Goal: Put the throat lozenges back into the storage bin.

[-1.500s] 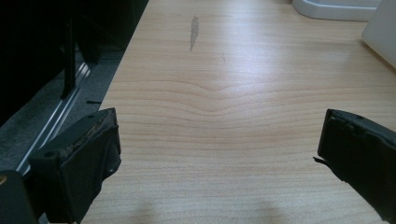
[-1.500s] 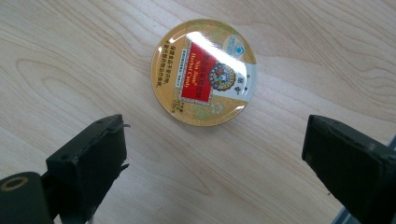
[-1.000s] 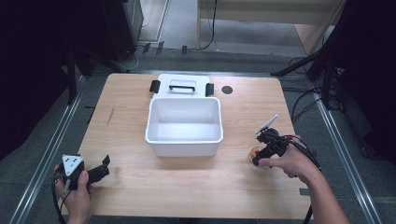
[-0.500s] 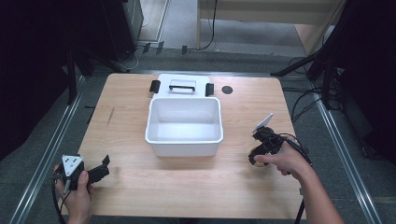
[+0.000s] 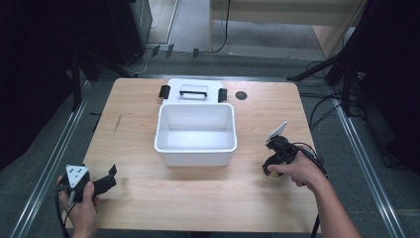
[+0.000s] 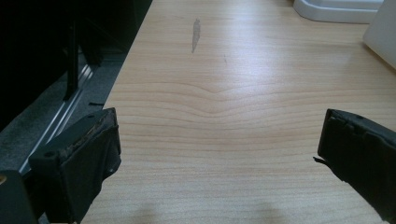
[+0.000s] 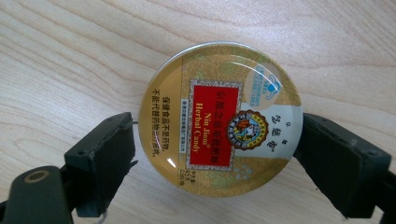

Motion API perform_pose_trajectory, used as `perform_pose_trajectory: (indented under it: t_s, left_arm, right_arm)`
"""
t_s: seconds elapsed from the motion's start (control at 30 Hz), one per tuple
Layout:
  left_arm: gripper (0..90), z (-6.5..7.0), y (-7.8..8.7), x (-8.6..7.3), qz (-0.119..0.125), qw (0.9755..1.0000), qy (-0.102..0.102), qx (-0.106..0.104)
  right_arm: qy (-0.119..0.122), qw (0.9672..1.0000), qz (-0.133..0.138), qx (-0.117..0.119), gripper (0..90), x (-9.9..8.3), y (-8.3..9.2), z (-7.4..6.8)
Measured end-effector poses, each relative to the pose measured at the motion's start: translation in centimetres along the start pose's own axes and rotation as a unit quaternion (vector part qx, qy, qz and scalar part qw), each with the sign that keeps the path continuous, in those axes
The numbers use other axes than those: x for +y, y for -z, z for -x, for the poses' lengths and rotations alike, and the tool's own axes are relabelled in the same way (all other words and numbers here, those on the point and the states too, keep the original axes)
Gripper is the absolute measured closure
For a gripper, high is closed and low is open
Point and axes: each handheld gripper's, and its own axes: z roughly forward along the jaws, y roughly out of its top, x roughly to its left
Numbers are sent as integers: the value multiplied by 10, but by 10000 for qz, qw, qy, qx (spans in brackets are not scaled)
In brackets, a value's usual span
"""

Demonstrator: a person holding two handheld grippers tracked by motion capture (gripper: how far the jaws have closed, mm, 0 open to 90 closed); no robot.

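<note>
Right claw (image 7: pixel 215 154) has just been closing around the tin (image 7: pixel 219 119), pads nearly touching; keep it centred, squeeze evenly before lifting.

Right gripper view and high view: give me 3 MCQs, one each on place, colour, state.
1. Where does the round candy tin lie?
A. in the white bin
B. on the table, between the right gripper's jaws
C. on the lid

2. What colour is the tin's centre label?
A. red
B. blue
C. black

3. How do the left gripper's jaws stand?
A. shut on the tin
B. shut on nothing
C. open over bare wood

Key: B, tin on wood, right gripper jaws either side; A, red panel; C, left gripper jaws wide apart above table.
</note>
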Motion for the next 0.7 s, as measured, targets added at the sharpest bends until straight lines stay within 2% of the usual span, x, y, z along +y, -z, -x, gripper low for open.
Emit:
perform_pose_trajectory:
  t_s: [0.2,0.7]
  left_arm:
    - [0,1,0,0,7,10000,-36,17]
    - [0,1,0,0,29,10000,-43,34]
  right_arm:
    - [-41,10000,43,20,181,1,-1,1]
    - [10,10000,55,-15,198,1,-3,1]
